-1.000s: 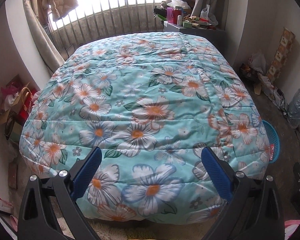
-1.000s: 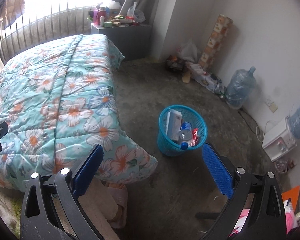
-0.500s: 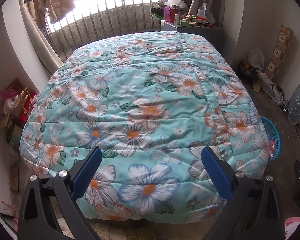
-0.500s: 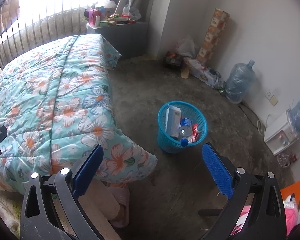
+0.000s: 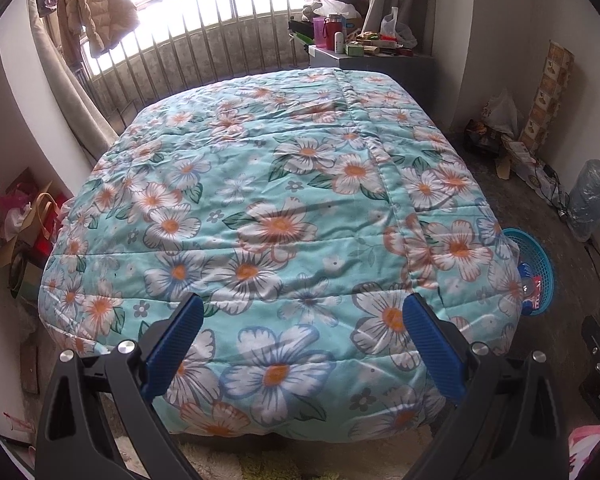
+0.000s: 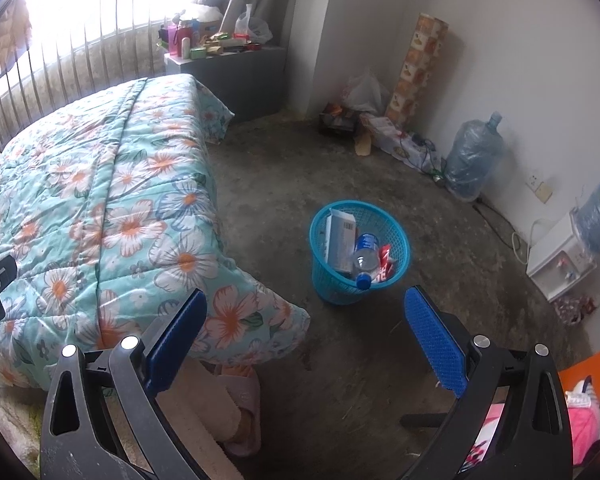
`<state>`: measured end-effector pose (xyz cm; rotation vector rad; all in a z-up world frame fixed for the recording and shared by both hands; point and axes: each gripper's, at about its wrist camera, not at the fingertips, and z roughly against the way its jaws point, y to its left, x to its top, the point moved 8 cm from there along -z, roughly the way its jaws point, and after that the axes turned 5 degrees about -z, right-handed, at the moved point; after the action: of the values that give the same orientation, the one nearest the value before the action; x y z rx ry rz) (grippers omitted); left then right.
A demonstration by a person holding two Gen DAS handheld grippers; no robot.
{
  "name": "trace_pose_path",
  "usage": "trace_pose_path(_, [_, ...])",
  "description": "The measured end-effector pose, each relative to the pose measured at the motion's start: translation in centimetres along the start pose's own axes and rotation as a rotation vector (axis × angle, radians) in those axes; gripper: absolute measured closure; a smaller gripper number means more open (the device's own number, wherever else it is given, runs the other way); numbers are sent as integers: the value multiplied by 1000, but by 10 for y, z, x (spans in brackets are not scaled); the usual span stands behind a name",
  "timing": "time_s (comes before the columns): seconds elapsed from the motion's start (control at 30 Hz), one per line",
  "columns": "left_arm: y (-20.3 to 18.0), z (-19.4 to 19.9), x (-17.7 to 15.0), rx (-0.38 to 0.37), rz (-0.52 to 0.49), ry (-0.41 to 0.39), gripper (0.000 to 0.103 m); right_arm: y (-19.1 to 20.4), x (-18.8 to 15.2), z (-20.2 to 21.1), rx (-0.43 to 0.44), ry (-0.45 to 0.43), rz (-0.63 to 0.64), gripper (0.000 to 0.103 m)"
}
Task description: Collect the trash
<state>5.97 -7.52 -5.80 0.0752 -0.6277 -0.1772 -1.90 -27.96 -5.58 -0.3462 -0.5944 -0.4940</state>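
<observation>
Two grippers hang with their ribbed blue pads spread wide and nothing between them: the left gripper (image 5: 302,344) over the near end of a bed, the right gripper (image 6: 306,342) over bare floor (image 6: 440,240). A puffy quilt (image 5: 260,220), turquoise with big white and orange flowers, covers the bed in soft stitched panels. Right of the bed, on the rough grey concrete, stands a round blue basket (image 6: 332,288) of plastic mesh, narrower at the base. In it lie the trash: a flat white carton (image 6: 338,240) on end, a clear bottle (image 6: 366,256) with a blue cap pointing near, and a red wrapper (image 6: 385,264) against the right wall. A translucent blue water jug (image 6: 474,160) stands far right by the wall.
</observation>
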Motion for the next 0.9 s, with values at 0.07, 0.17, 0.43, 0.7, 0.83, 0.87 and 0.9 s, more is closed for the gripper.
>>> trace_pose_path(0.07, [-2, 1, 1, -3, -3, -1, 5, -1, 0, 0, -2, -2, -1, 8])
trace_pose_path(0.17, [-4, 3, 3, -4, -6, -8, 5, -1, 0, 1, -3, -3, -1, 8])
trace_pose_path(0.43, [-4, 4, 5, -4, -4, -9, 5, -3, 0, 2, -3, -8, 0, 8])
trace_pose_path(0.7, [-5, 4, 4, -2, -1, -6, 5, -2, 1, 2, 0, -9, 3, 8])
trace_pose_path(0.83, [-4, 4, 4, -2, -3, -7, 5, -1, 1, 2, -1, -9, 3, 8])
trace_pose_path(0.87, [-4, 4, 4, -2, -2, -7, 5, -1, 1, 2, -2, -9, 1, 8])
trace_pose_path(0.9, [-4, 4, 4, -2, -2, -8, 5, -1, 1, 2, -1, -9, 1, 8])
